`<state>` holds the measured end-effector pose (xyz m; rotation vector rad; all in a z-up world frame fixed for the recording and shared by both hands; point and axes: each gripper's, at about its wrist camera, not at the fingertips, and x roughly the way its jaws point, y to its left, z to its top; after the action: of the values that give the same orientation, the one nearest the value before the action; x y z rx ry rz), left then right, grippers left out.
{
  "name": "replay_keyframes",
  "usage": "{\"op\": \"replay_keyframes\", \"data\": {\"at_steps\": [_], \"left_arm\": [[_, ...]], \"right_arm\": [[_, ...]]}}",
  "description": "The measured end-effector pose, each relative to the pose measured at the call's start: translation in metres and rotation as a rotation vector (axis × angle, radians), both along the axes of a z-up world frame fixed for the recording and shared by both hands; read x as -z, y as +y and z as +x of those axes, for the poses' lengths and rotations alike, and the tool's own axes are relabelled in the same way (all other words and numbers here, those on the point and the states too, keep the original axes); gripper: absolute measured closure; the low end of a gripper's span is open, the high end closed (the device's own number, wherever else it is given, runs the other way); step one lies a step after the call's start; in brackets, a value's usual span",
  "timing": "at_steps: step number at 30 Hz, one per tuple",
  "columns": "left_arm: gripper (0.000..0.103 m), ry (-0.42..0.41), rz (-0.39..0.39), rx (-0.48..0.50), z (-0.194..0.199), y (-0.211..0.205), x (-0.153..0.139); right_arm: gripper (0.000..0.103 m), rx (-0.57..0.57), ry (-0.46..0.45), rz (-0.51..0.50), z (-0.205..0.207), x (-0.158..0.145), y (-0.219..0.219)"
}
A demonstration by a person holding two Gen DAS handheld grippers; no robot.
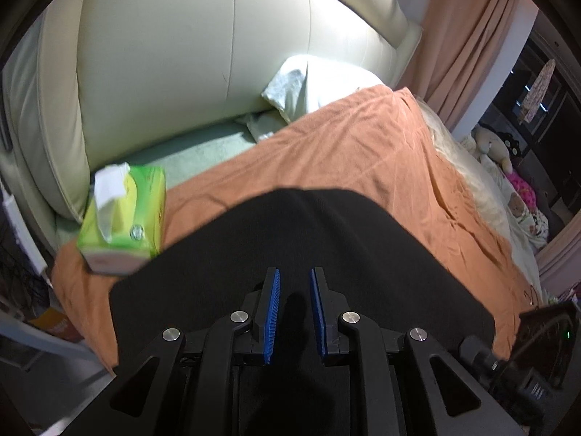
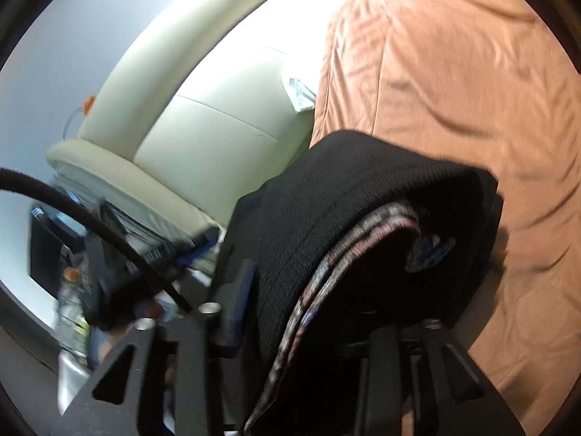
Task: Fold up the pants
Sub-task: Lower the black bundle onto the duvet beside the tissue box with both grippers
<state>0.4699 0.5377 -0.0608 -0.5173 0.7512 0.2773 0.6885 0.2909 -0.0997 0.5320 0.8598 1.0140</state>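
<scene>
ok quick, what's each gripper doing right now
Left gripper: open, nothing between the pads, over the black pants.
Right gripper: pants bundled between its fingers; grip cannot be told.

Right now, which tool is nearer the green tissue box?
Left. The left tool hovers over the black pants, with the tissue box just beyond their edge. The right tool has pants between its fingers; no box in its view.
</scene>
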Motion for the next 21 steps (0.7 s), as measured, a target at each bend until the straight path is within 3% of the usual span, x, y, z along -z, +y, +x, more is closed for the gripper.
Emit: {"op": "replay_keyframes", "data": {"at_steps": [3, 5, 9, 15, 17, 18, 19, 21], "left_arm": [[0.084, 0.001, -0.007, 0.010, -0.008, -0.010, 0.006], [0.084, -0.004, -0.006, 0.009, -0.015, -0.017, 0.007], [0.084, -0.010, 0.001, 0.023, -0.022, -0.030, 0.006], [0.084, -0.007, -0.026, 0.076, -0.013, -0.053, 0.011], [0.084, -0.002, -0.022, 0.088, -0.008, -0.059, 0.012], [0.084, 0.001, -0.027, 0.099, -0.005, -0.062, 0.014], [0.084, 0.009, -0.034, 0.106, -0.001, -0.064, 0.016], [0.084, 0.022, -0.042, 0.107, 0.003, -0.065, 0.020]], "right_arm": [[0.045, -0.006, 0.073, 0.051, 0.007, 0.008, -0.007], [0.044, -0.013, 0.110, 0.085, 0.009, 0.013, -0.013], [0.028, -0.035, 0.169, 0.149, 0.014, 0.022, -0.015], [0.027, -0.025, 0.255, 0.138, 0.045, 0.040, -0.002], [0.035, -0.028, 0.261, 0.134, 0.054, 0.041, 0.000], [0.054, -0.018, 0.253, 0.116, 0.057, 0.040, 0.001], [0.065, -0.014, 0.240, 0.092, 0.063, 0.037, 0.002], [0.074, -0.011, 0.213, 0.068, 0.069, 0.029, 0.001]]}}
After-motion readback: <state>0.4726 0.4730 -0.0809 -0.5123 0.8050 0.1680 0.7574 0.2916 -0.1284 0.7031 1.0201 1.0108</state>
